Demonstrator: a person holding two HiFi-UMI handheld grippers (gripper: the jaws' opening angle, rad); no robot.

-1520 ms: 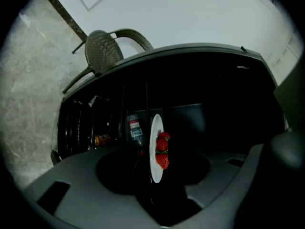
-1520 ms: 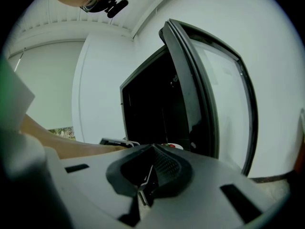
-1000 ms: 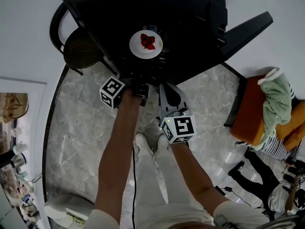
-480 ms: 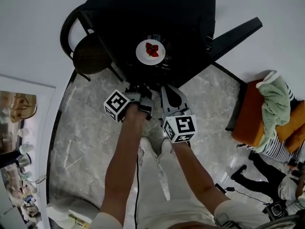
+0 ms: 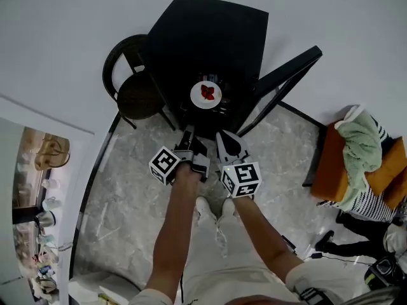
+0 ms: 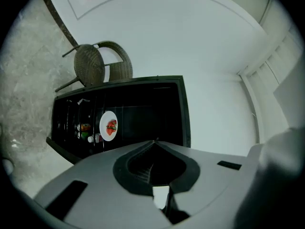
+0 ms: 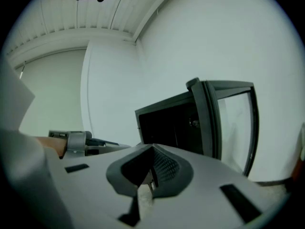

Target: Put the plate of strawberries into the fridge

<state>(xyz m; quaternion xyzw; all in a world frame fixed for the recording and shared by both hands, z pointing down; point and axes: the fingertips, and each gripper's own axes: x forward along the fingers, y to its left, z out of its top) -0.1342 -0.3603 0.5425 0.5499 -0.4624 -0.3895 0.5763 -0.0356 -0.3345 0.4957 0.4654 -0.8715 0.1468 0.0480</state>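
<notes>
The white plate (image 5: 206, 94) with red strawberries (image 5: 208, 93) rests on a shelf inside the open black fridge (image 5: 210, 37), whose door (image 5: 286, 75) swings out to the right. Both grippers hang back from it, over the marble floor. My left gripper (image 5: 187, 136) is shut and empty. In the left gripper view its jaws (image 6: 155, 142) meet below the plate (image 6: 108, 126), well apart from it. My right gripper (image 5: 226, 138) is also shut with nothing held. It (image 7: 153, 148) faces the fridge's dark opening (image 7: 167, 123) and door (image 7: 228, 123).
A dark wicker chair (image 5: 137, 94) stands against the fridge's left side. An orange seat with a green cloth (image 5: 359, 151) sits at the right, with a person in striped clothes (image 5: 365, 202) beside it. Small jars (image 6: 86, 132) stand on the shelf near the plate.
Both grippers have drawn back from the fridge and the plate now lies farther away. The left jaws have shut. The plate has stayed on its shelf.
</notes>
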